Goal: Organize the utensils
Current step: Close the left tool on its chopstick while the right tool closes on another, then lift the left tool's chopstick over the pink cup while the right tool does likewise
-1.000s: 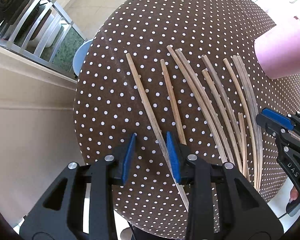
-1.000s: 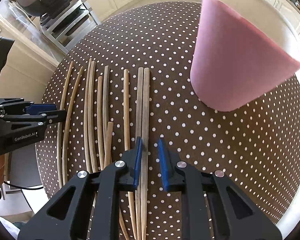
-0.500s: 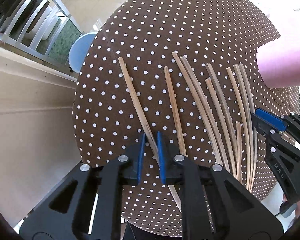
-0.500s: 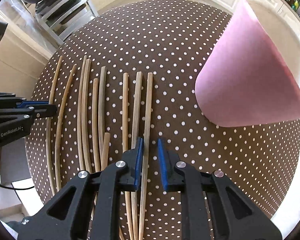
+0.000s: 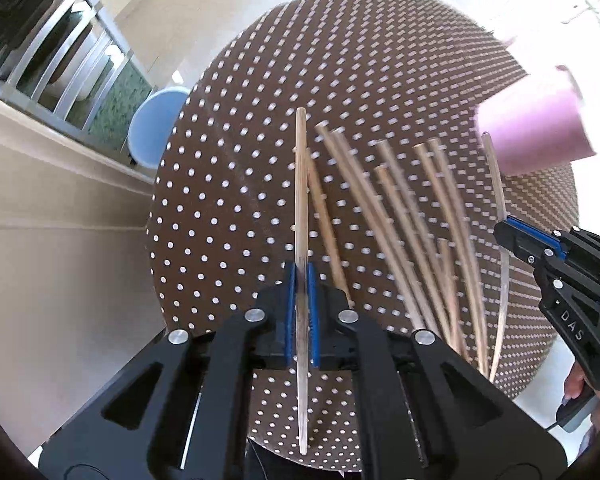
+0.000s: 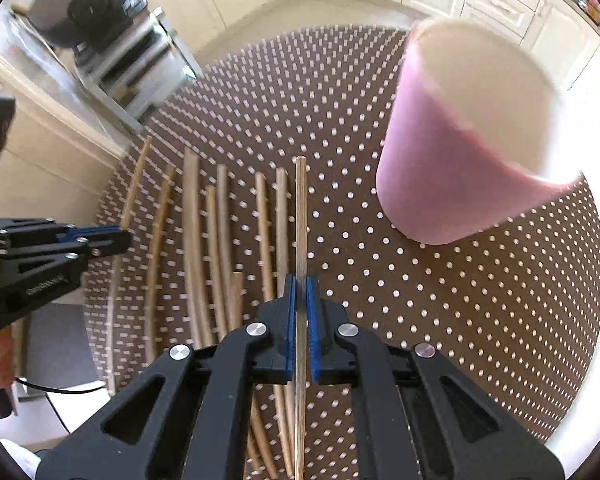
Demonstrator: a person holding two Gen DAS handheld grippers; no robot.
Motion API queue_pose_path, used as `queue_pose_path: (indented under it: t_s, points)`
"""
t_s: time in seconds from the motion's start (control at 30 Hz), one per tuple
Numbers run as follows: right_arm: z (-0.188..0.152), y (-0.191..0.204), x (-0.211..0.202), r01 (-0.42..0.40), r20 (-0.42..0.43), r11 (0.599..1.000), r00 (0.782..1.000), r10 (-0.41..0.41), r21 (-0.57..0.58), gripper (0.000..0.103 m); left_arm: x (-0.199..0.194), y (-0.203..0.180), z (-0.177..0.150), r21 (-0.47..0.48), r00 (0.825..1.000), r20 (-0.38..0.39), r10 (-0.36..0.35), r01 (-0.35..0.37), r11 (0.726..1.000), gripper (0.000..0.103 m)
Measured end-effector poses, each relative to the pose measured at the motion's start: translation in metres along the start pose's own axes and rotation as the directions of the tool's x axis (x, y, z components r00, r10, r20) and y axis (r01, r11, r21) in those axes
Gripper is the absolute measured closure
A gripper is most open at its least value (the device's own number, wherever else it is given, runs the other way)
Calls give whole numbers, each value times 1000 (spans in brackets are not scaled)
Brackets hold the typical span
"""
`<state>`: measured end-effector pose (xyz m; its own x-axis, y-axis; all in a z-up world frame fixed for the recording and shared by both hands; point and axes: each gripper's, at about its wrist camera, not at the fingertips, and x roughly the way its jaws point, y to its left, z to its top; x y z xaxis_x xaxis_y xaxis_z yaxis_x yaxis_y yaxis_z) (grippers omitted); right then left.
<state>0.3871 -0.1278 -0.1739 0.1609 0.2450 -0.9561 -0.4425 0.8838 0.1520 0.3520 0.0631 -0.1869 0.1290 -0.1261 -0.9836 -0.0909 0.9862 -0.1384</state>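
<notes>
Pink cup (image 6: 460, 152) stands far-right of the right gripper (image 6: 301, 320), nearer than the left gripper (image 5: 301, 312); each pinches one chopstick (image 6: 300, 216) lengthwise.

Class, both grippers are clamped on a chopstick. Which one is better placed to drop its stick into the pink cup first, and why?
Right. The right gripper holds its chopstick just beside the pink cup. The left gripper, with its chopstick, sits at the row's far end.

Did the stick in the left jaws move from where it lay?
Yes. The stick lay slanted on the table, left of the other sticks. Now the left gripper holds it clamped, and it crosses over the nearest stick.
</notes>
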Motion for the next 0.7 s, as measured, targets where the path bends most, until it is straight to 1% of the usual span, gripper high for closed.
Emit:
queue_pose_path:
  t_s: [0.17,0.2,0.33,0.43,0.57,0.67,0.7]
  points:
    - [-18,-3,-46,-57,107,997,993,51,50,99,-38,-4,-10,56,995,82,-53,48,997,97]
    - [-22,-3,-60,-74,145,995,987,65,61,99,-45,-6,-13,64,993,98,-61,55,996,97]
    - [-34,-1,-98,-87,254,994,965,69,60,99,-84,-18,-21,105,978,174,-118,101,989,97]
    - [-42,5,-125,-91,350,995,934,68,49,99,-110,-29,-25,146,961,225,-159,128,981,97]
    - [-48,9,-153,-81,467,995,883,46,56,99,-139,-43,-23,201,936,278,-214,161,966,97]
    - [-51,1,-165,-70,513,995,858,23,72,99,-153,-54,-21,244,927,300,-225,154,958,97]
    - [-52,0,-169,-62,526,995,851,13,77,99,-160,-58,-20,253,919,313,-240,163,954,97]
